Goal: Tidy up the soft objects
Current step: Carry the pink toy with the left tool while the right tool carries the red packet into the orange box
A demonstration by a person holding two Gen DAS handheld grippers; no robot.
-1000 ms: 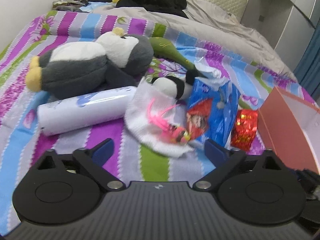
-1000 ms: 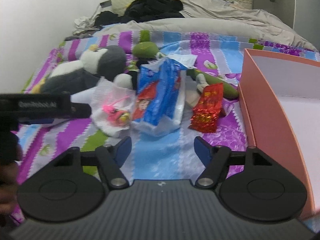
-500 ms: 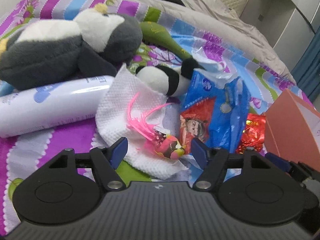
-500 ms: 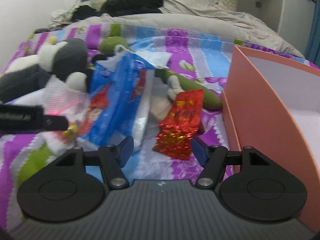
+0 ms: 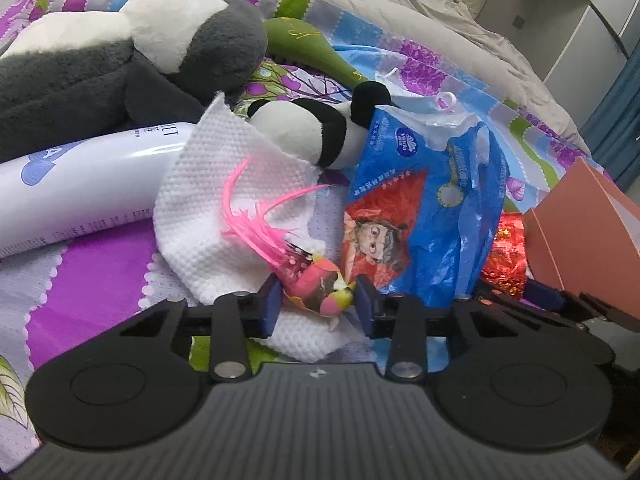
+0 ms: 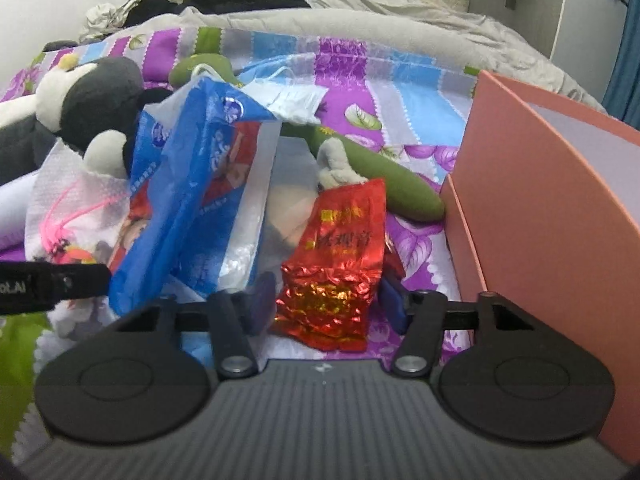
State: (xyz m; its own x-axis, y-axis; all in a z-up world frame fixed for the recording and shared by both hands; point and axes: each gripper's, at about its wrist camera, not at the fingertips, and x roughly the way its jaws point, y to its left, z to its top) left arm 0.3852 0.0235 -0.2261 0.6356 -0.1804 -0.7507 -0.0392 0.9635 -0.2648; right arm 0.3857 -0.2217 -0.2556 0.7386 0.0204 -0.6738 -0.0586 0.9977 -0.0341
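On a striped purple, blue and green bedspread, the left gripper has just been closing its jaws, and its blue pads now flank a small pink feathered toy bird lying on a white textured cloth; whether they press it is unclear. At three o'clock of the bird, the right gripper, jaws also closing, brackets a crinkled red foil packet without clamping it. A salmon-pink cardboard box stands at the packet's three o'clock.

Striped bed, grey cabinet
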